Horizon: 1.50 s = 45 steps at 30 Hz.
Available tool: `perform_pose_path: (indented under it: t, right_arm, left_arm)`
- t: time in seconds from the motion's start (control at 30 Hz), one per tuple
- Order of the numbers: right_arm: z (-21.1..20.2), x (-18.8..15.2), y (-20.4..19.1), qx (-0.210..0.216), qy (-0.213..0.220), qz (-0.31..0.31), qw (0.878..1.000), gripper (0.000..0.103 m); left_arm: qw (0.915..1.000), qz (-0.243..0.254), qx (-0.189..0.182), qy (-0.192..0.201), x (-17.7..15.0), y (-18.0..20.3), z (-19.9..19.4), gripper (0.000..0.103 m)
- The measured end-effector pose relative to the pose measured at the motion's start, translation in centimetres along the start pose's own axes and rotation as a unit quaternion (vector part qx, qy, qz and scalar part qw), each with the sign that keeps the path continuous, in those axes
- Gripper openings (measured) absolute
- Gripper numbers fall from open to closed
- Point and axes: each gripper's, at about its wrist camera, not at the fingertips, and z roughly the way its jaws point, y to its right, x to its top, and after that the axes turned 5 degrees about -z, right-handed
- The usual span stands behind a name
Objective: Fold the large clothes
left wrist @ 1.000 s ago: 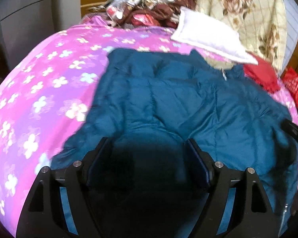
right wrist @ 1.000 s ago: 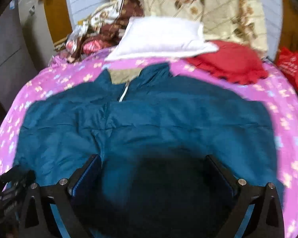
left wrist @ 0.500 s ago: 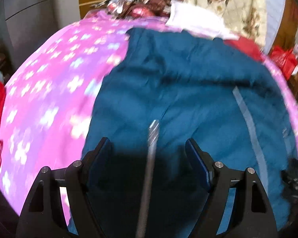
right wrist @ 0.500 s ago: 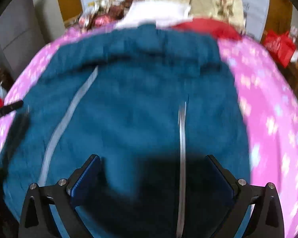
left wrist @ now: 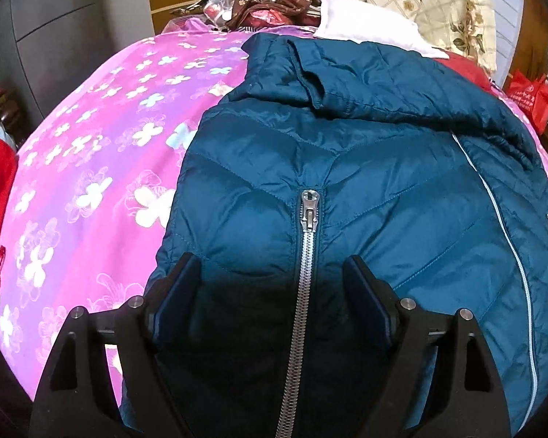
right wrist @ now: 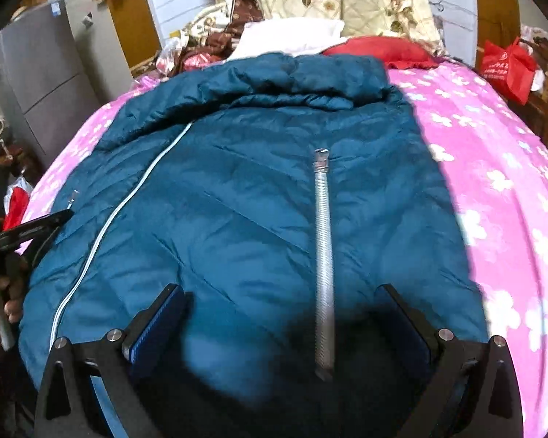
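Left wrist view: we see the teal quilted puffer jacket (left wrist: 365, 168) spread on the pink floral bedsheet (left wrist: 102, 168), its silver pocket zip (left wrist: 303, 273) running between the left gripper (left wrist: 272, 284) jaws, which have just been opening and clamp nothing. Right gripper (right wrist: 279, 314) jaws also stand apart over the hem. Risk: slick padded fabric may slip or bunch if pinched shallowly.

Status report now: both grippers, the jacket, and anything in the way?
Left gripper jaws open, just widening, over a pocket zipper. Right gripper open, empty. Teal jacket flat on pink bedspread, unfolded. Nothing in the way.
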Motion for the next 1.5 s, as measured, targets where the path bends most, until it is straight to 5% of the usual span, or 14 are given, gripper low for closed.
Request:
perform_pose_path:
  t: [0.2,0.4,0.57,0.7,0.9,1.07,1.2,1.33,1.4,1.5]
  right_arm:
    - [-5.2,-5.2,6.6,-0.026,0.030,0.071,0.997,0.103]
    - [-6.3,-8.7,9.0,0.052,0.018,0.098,0.994,0.103]
    - [-6.3,-8.8,9.1,0.140,0.015,0.117,0.983,0.103]
    - [-4.9,-7.6,7.3,0.191,0.000,0.084,0.978,0.103]
    - [-3.4,-6.2,7.8,0.228,0.000,0.097,0.969,0.103]
    - [-3.1,-5.5,6.8,0.217,0.005,0.081,0.973,0.101]
    - [-3.3,-5.6,6.2,0.220,0.008,0.063,0.974,0.101]
    - [-2.9,-5.8,5.9,0.210,0.005,0.057,0.976,0.101]
    - [-2.8,-5.7,5.9,0.208,0.005,0.056,0.977,0.101]
    - [-2.8,-5.6,5.8,0.205,0.004,0.054,0.977,0.101]
  left_arm:
    - [1.0000,-0.005,-0.006,0.002,-0.2,-0.1,-0.3,0.083]
    - [1.0000,0.004,-0.002,0.008,-0.2,-0.4,-2.1,0.082]
    - [0.9992,-0.006,0.016,0.037,0.3,-4.5,-6.2,0.082]
    - [0.9990,-0.022,0.038,0.011,-0.1,-9.4,-7.4,0.082]
    - [0.9957,-0.086,0.008,-0.034,-2.5,-14.3,-7.2,0.082]
    - [0.9925,-0.072,-0.066,-0.073,-5.4,-12.0,-5.7,0.083]
    - [0.9935,-0.045,-0.082,-0.064,-7.0,-10.5,-6.8,0.083]
    - [0.9817,-0.038,-0.165,-0.088,-8.7,-10.0,-8.6,0.083]
    - [0.9678,-0.030,-0.229,-0.100,-9.5,-9.4,-9.3,0.083]
    - [0.9581,-0.026,-0.268,-0.096,-9.3,-9.0,-9.4,0.083]
